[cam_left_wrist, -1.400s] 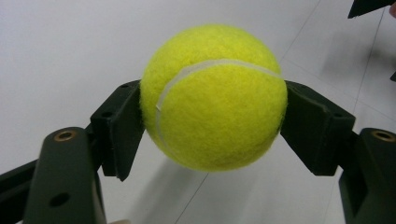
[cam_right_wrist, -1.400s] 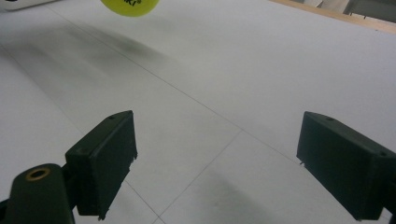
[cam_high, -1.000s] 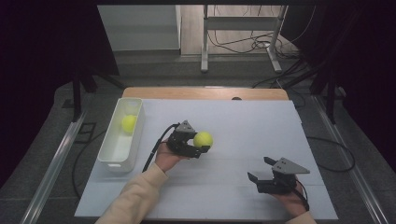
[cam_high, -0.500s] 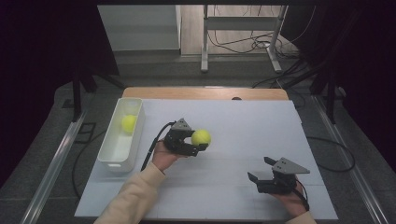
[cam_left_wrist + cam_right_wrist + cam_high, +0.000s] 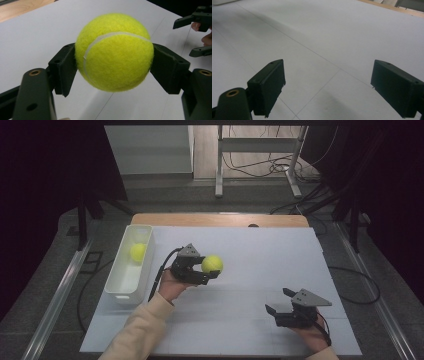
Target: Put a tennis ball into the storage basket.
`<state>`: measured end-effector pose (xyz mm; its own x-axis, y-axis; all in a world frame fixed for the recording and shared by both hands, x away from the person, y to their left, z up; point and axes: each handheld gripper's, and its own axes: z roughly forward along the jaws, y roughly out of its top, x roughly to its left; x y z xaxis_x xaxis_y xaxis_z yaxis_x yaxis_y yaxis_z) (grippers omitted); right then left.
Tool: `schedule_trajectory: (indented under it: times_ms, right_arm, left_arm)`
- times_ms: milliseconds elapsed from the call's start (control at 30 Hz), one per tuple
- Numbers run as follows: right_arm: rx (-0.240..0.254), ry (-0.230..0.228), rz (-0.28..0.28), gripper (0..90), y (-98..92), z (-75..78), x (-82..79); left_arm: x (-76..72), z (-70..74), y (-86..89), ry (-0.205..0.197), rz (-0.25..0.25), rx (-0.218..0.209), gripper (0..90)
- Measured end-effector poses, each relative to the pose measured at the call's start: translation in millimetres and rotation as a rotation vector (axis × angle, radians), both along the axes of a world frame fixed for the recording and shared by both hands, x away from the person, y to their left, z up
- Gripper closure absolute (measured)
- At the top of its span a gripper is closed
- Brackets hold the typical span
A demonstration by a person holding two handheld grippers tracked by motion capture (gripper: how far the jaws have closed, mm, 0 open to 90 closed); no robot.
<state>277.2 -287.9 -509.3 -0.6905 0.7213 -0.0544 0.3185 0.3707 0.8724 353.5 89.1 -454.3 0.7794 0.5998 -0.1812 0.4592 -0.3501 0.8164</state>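
A yellow tennis ball (image 5: 212, 264) is held above the white table, with my left gripper (image 5: 209, 270) shut on it. In the left gripper view the ball (image 5: 114, 52) sits squeezed between the two black jaws, clear of the surface. A second yellow tennis ball (image 5: 138, 251) lies in the white bin (image 5: 122, 285) at the table's left. My right gripper (image 5: 280, 301) rests low near the front right of the table, open, with nothing between its jaws. In the right gripper view only bare white table (image 5: 317, 45) lies ahead of its spread fingers (image 5: 268, 85).
The white table sheet (image 5: 260, 250) has a wooden strip (image 5: 220, 220) along its far edge. Cables trail from both grippers. Beyond the table stand a metal frame's legs (image 5: 219, 165) and floor cables. The other gripper (image 5: 197, 32) appears at the left gripper view's upper right.
My left gripper has carried the tennis ball slightly left, toward the bin. The right gripper has stayed where it was.
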Motion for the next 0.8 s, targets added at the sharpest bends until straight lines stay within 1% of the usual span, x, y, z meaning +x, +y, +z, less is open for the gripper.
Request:
schedule_trajectory:
  times_ms: [333, 700, 800]
  right_arm:
    - [0.0, 0.0, -0.001, 12.5, 0.0, 0.0, -0.1]
    - [0.0, 0.0, -0.003, 12.5, -0.2, 0.0, 0.1]
    - [-0.001, 0.0, -0.003, 12.5, -0.1, 0.0, 0.0]
  left_arm:
    - [-0.9, 5.8, 8.2, -0.009, 0.015, -0.016, 26.5]
    - [-2.6, 15.2, 19.0, -0.031, 0.033, -0.041, 26.5]
    - [-2.8, 16.7, 21.5, -0.033, 0.033, -0.041, 26.5]
